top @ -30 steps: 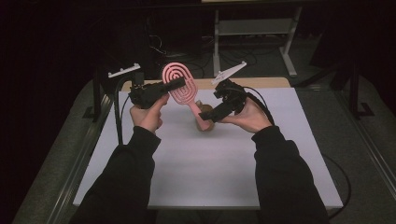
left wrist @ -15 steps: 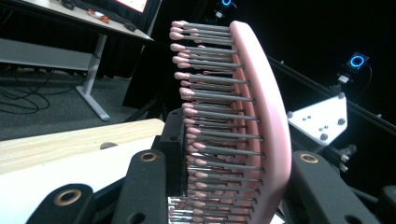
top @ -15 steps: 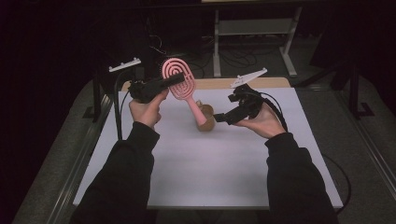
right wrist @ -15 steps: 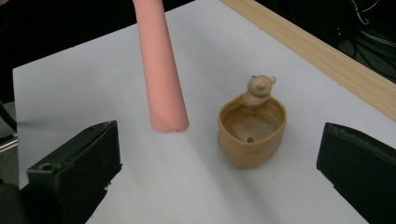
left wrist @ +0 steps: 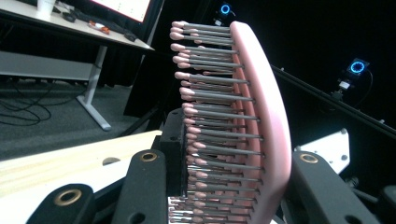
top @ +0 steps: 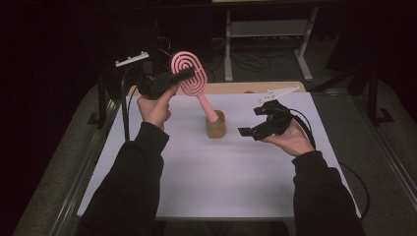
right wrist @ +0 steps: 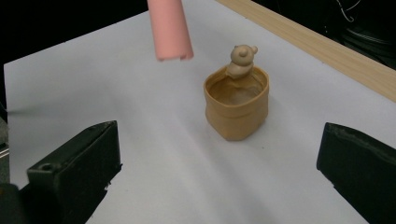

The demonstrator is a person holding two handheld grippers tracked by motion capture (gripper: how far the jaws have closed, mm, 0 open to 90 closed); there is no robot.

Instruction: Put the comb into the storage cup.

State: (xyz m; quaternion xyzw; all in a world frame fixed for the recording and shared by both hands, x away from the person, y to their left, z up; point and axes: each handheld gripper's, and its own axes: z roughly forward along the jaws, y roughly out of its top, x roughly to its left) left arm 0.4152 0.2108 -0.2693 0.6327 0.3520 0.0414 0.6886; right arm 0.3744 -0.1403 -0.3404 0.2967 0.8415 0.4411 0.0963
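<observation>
A pink oval hairbrush (top: pixel 187 73) is held up in the air, and my left gripper (top: pixel 167 81) is shut on its head. In the left gripper view the brush (left wrist: pixel 264 116) stands on edge between the jaws of the left gripper (left wrist: pixel 224 186), bristles pointing left. Its handle (top: pixel 206 105) slants down towards a small tan cup (top: pixel 216 127) on the white sheet. In the right gripper view the handle end (right wrist: pixel 170 32) hangs above the sheet, left of the cup (right wrist: pixel 237 105), which has a small bear figure (right wrist: pixel 243 56) on its rim. My right gripper (top: pixel 252 122) is open just right of the cup, its jaws wide apart (right wrist: pixel 219 168).
The white sheet (top: pixel 221 182) covers the table, with a wooden strip (top: pixel 236 87) along its far edge. A desk frame (top: pixel 265 29) and loose cables stand on the dark floor beyond. Metal rails run along both sides of the table.
My right gripper has drawn back to the right, away from the cup and the brush handle. The left gripper still holds the brush up in much the same place.
</observation>
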